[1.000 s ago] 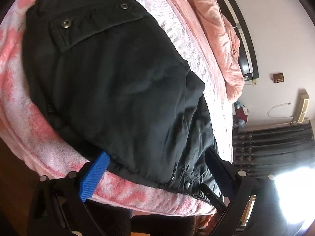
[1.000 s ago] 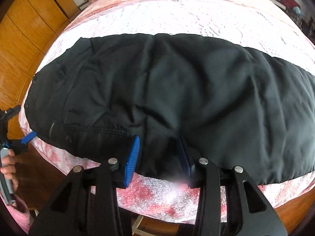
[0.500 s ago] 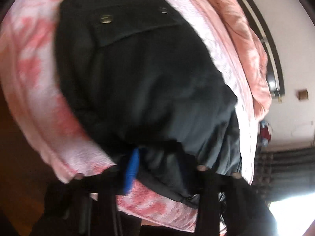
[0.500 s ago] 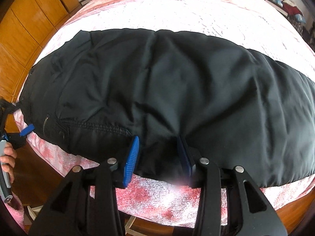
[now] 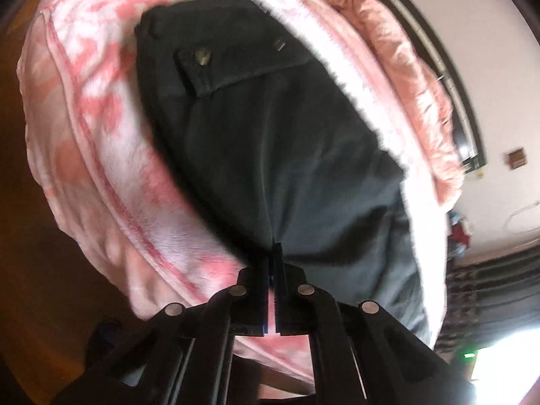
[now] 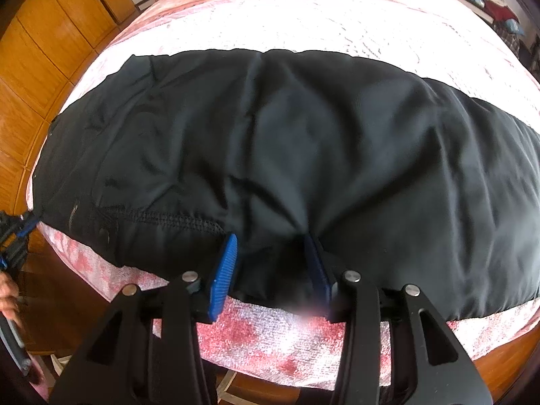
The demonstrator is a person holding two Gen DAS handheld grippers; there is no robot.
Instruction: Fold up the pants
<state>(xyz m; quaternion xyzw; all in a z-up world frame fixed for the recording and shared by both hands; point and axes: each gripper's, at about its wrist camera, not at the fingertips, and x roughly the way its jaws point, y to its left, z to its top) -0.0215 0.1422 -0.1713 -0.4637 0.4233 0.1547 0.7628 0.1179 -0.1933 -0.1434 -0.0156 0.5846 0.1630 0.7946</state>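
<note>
Black pants [image 6: 287, 155] lie flat across the pink bed, waist end at the left. In the left wrist view the pants [image 5: 270, 141] show a flap pocket with snaps at the top. My left gripper [image 5: 274, 263] is shut on the pants' near edge at the waist end, fabric pinched between the pads. It also shows at the far left of the right wrist view [image 6: 17, 233]. My right gripper [image 6: 270, 263] is part open, its blue pads either side of a fold of the pants' near edge, fabric bunched between them.
The pink and white blanket [image 6: 270, 334] hangs over the bed's near edge. A pink quilt [image 5: 415, 77] is heaped at the far side. Wooden cabinets [image 6: 44, 44] stand at the left. Dark curtains [image 5: 489, 287] and a window are at the right.
My left gripper has closed from wide open onto the waist edge of the pants and the view has swung. My right gripper has stayed in place around the fold.
</note>
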